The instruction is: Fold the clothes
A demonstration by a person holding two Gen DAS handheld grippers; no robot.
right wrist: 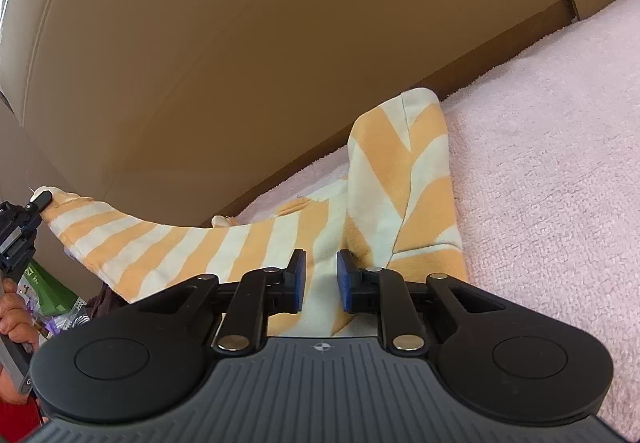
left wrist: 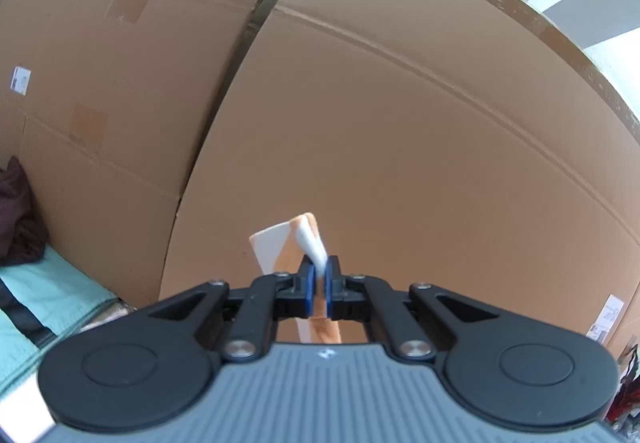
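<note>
- The striped garment [right wrist: 240,243] lies partly on the pink towel [right wrist: 540,163], one end lifted off to the side.
- The left gripper [left wrist: 319,285] pinches that end; keep it taut.
- The right gripper [right wrist: 321,275] hovers over the cloth with fingers apart; clamp only one layer.

Tall brown cardboard boxes [left wrist: 400,123] form the backdrop, behind a pink terry-cloth surface [right wrist: 540,163]; white wall [left wrist: 592,3] upper right.

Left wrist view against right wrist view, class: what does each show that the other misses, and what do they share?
Left wrist only: dark maroon cloth beside a mint-green bag. Right wrist only: pink terry towel beneath the garment and the open right gripper. Both: orange-and-white striped garment, pinched by the left gripper, and brown cardboard boxes.
</note>
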